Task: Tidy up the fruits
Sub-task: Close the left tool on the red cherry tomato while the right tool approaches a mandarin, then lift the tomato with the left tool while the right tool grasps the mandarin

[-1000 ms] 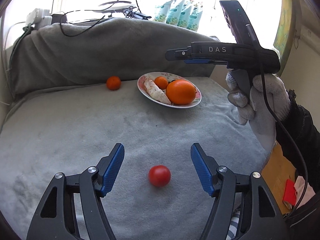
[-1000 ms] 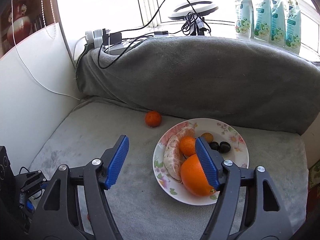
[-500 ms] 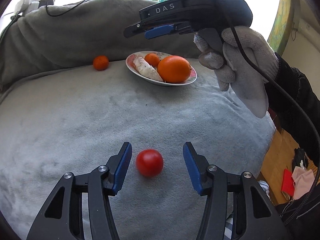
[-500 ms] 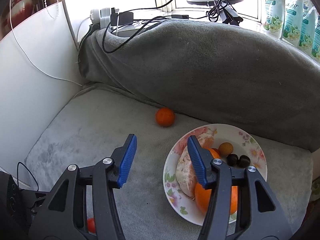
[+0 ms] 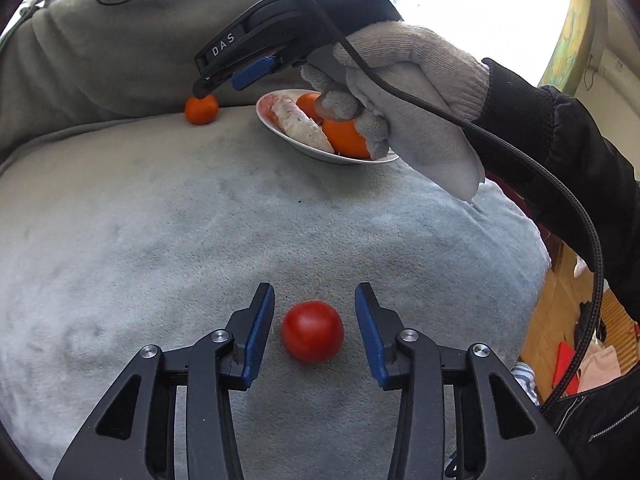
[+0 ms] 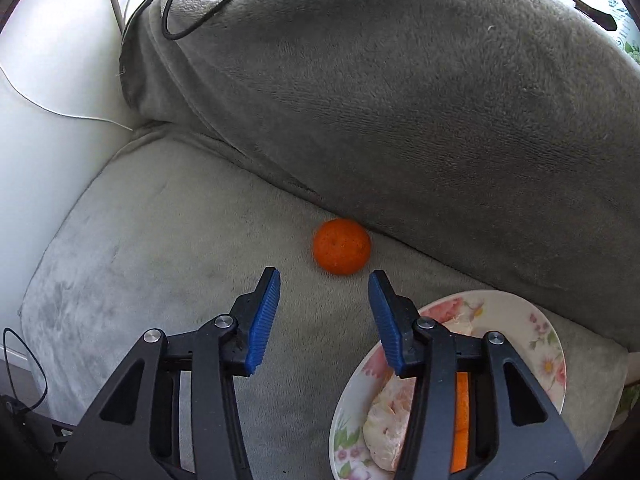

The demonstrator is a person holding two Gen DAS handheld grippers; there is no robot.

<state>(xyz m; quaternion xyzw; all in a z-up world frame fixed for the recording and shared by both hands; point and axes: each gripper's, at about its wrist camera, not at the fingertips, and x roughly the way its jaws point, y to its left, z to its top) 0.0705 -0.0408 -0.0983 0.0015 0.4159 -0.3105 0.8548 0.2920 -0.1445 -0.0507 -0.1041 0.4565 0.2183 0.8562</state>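
On the grey blanket (image 5: pixel 168 208), your left tool (image 5: pixel 315 320) has closed in: its spread jaws now flank the tomato (image 5: pixel 313 331) without touching it. Your right tool (image 6: pixel 323 312), also spread, has swung off the plate (image 6: pixel 550 344) to face the mandarin (image 6: pixel 341 246). Both grasps look imminent. Only the left view shows the tomato; only the right shows the mandarin resting against the blanket's fold.

Red tomato (image 5: pixel 313 331) on grey blanket; small mandarin (image 6: pixel 341 252) beside floral plate (image 6: pixel 546 344).
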